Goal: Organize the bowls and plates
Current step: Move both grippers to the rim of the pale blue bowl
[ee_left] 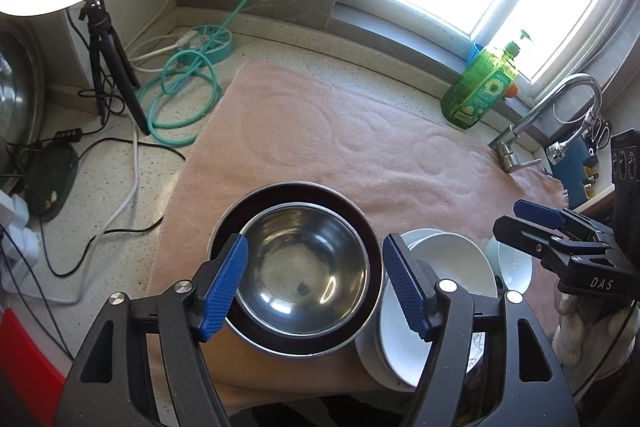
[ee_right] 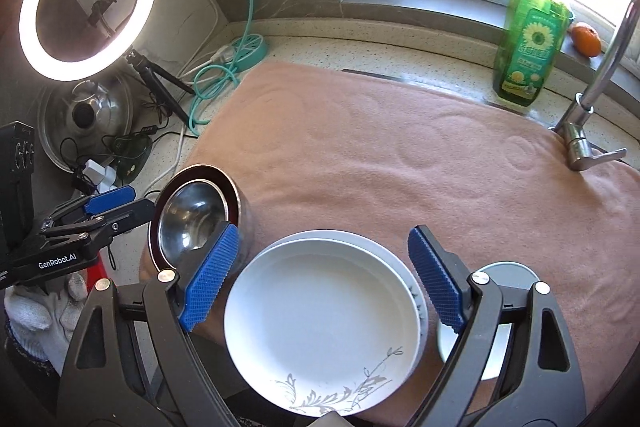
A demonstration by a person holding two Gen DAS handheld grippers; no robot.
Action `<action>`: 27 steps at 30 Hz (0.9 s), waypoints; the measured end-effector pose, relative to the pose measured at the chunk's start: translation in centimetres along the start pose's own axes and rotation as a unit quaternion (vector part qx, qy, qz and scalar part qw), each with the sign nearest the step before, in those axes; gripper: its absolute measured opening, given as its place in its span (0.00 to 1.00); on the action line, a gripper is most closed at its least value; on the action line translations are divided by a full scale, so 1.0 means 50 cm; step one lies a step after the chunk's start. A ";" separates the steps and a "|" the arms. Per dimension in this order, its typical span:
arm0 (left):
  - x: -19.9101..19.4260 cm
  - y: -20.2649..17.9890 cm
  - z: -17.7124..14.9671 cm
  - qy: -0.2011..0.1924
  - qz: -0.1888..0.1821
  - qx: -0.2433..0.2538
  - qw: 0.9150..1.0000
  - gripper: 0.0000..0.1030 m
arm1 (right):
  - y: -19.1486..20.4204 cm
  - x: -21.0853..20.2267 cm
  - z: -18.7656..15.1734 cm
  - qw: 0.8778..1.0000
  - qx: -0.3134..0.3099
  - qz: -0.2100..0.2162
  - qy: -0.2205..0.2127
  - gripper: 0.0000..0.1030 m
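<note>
Towel (ee_right: 400,155): pale pink, faint ring impressions. Steel bowl (ee_left: 304,267): silver, nested in outer bowl (ee_left: 224,227) with dark maroon rim. Top plate (ee_right: 320,327): white, grey leaf-sprig motif at its edge. Small bowl (ee_left: 516,263): white. Gripper pads (ee_right: 210,279): blue, ribbed; frames black. Soap bottle (ee_right: 528,39): green, sunflower label. Countertop (ee_left: 100,195): cream, speckled. Cable (ee_left: 180,99): teal.

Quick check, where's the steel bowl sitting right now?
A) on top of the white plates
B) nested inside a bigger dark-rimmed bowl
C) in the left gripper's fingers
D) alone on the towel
B: the steel bowl sits inside the larger dark-rimmed bowl on the pink towel, beside the white plates; the left gripper is open above it.
</note>
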State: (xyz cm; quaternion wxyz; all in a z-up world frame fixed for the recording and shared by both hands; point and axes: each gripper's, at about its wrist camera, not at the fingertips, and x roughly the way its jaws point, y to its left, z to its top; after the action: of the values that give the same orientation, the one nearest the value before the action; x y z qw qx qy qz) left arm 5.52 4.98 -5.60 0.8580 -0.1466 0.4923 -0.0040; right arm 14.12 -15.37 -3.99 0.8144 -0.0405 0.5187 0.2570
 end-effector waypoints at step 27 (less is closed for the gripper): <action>0.096 -0.346 -0.064 0.005 -0.078 0.106 0.991 0.68 | -0.325 -0.146 -0.165 0.987 0.098 -0.118 -0.049 0.86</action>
State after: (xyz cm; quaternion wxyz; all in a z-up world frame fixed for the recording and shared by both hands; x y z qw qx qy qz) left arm 7.64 -13.10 -6.74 0.8633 -0.0924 0.4805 -0.1238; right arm 12.38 -34.91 -4.74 0.8634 -0.0090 0.4926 0.1085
